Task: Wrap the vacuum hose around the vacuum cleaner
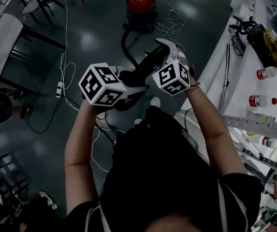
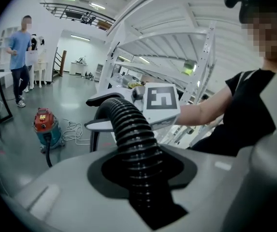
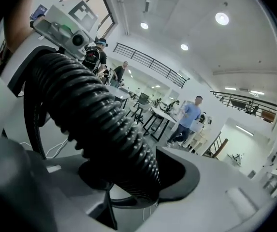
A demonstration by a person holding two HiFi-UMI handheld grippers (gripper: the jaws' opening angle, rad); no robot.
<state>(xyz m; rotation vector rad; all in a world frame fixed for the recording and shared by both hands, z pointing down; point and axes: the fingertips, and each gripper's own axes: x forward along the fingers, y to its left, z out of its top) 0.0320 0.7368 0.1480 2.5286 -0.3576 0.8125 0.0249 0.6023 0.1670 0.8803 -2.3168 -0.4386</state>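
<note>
Hose [image 1: 145, 65]: the held stretch is up at chest height, its long axis running from the left gripper [image 1: 131, 93] at lower left up to the right gripper [image 1: 163, 47] in the head view. Beyond the grippers it drops in a curve to the vacuum [image 1: 140, 5].

Left gripper: jaws pinch the ribbed hose, which fills the gap between them.

Right gripper: jaws stand spread round the hose. It lies against one jaw, and the other pad shows bare beside it.

Vacuum: upright on the floor [image 1: 90, 37], well apart from the person, red lid uppermost. A loose white cord [image 1: 169, 25] lies just beside it.

Surface and room: dark, glossy floor with cables trailing across it. A white bench [image 1: 247, 76] with bottles [image 1: 266, 73] stands at right and a table [image 1: 3, 40] at left. A person in blue [image 2: 20, 57] stands beyond the vacuum.
</note>
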